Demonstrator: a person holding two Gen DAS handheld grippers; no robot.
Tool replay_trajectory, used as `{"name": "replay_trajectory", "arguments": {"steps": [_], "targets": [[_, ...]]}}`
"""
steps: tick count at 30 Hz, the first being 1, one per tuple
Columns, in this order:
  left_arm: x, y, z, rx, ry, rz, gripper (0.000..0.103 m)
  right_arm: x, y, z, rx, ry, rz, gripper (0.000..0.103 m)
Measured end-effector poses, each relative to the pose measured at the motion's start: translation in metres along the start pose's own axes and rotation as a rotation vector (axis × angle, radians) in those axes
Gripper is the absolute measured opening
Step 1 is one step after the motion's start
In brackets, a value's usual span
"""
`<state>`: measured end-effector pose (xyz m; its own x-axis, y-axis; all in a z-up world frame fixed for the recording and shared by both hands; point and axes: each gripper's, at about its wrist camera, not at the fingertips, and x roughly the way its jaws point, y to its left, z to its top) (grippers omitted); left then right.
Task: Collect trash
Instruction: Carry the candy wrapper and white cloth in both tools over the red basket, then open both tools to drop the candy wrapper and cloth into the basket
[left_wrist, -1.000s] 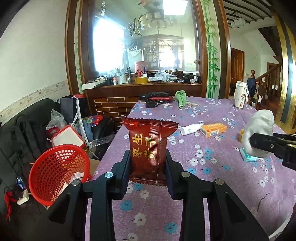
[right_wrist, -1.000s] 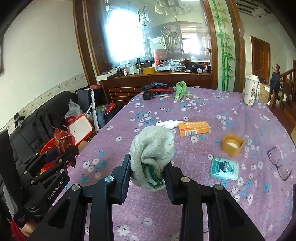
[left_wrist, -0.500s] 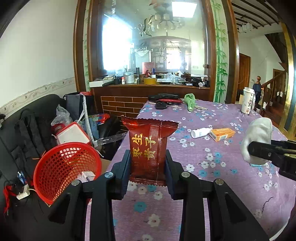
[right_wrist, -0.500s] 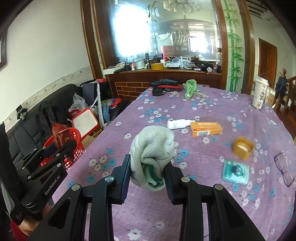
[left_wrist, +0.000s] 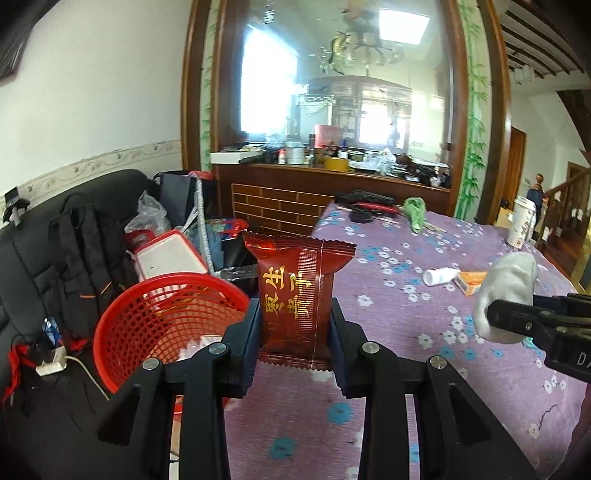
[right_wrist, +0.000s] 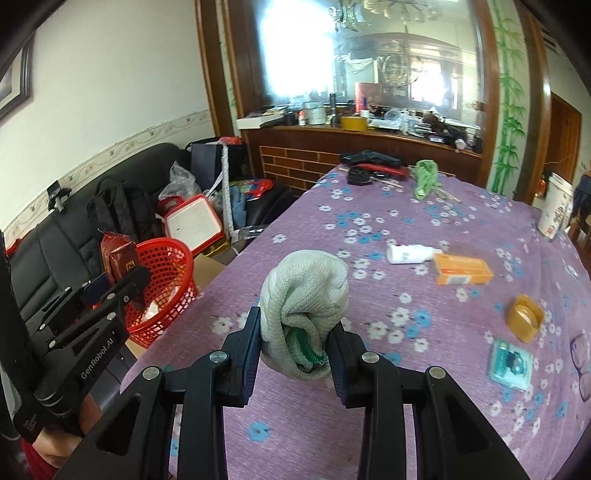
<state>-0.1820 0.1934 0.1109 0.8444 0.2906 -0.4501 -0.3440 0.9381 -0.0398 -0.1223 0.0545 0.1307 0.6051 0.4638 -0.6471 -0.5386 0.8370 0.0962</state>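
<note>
Beside your counter (right_wrist: 369, 387) sits a red mesh basket (left_wrist: 147, 317) on the floor, with a black sofa (left_wrist: 44, 258) and bags behind it. On the counter lie a white bottle (right_wrist: 408, 254), an orange box (right_wrist: 463, 271), a yellow cap (right_wrist: 524, 322) and a teal packet (right_wrist: 511, 363). Your left claw (left_wrist: 295, 332) hangs at the counter's edge beside the basket, clamped on an upright red snack wrapper (left_wrist: 297, 291) (gold Chinese characters). Your right claw (right_wrist: 295, 343) hovers over the counter, pinching a bundled pale knit cloth (right_wrist: 304, 299). "GenRobot.AI" reads on the left claw's body.
</note>
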Motion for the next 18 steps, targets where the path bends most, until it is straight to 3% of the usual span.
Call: {"name": "replay_trajectory", "arguments": {"steps": [9,18], "targets": [[0.005,0.044,0.000,-0.070,0.006,0.060,0.032,0.021,0.042,0.015,-0.081,0.023,0.048,0.036],[0.014,0.104,-0.004,-0.157,0.039,0.136,0.032,0.059,0.098,0.038,-0.169,0.087,0.153,0.037]]}}
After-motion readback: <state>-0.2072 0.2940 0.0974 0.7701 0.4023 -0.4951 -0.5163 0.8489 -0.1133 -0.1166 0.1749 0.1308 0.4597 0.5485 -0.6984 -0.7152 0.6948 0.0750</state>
